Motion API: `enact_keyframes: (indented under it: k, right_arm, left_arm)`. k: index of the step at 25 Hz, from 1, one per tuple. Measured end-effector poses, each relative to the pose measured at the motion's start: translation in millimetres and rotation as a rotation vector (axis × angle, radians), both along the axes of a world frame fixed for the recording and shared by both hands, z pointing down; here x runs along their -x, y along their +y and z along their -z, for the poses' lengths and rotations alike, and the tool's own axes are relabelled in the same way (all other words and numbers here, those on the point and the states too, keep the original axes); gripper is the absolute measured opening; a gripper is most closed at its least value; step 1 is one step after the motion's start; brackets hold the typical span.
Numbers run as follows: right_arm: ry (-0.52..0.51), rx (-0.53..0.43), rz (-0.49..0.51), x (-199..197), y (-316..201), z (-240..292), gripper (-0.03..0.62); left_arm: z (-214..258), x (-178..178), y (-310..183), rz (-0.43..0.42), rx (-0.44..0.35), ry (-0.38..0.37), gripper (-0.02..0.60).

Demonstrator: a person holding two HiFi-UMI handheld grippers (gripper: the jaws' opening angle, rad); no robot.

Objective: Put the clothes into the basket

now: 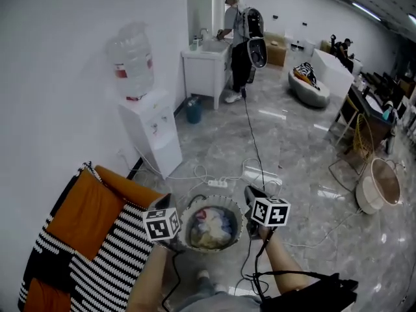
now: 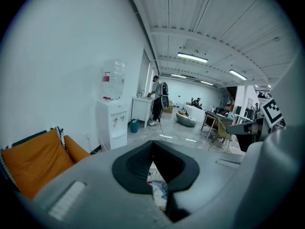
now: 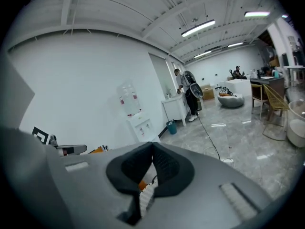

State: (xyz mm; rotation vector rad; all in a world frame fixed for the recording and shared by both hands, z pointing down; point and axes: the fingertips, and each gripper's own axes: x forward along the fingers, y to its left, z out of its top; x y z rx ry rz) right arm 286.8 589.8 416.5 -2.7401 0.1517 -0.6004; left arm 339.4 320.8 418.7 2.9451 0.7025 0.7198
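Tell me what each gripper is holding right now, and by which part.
Nothing is held. The left gripper and the right gripper both have their jaws together with nothing between them. The clothes lie in the basket.

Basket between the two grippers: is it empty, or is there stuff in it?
It has stuff in it. The head view shows a heap of mixed-coloured clothes lying inside the basket.

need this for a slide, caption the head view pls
Left claw and right claw, both shut, flank a round basket full of mixed clothes.
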Motion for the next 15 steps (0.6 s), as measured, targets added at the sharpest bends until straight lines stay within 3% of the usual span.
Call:
enact_keyframes:
  k: [6, 15]
  right_arm:
    - [0.025, 0.030, -0.048, 13, 24, 28, 0.003]
    - [0.035, 0.042, -0.033, 17, 17, 33, 0.003]
  left_arm:
    - [31, -1, 2, -0.005, 0.031, 0.067, 0.006]
    - [35, 2, -10, 0.010, 0.025, 0.078, 0.006]
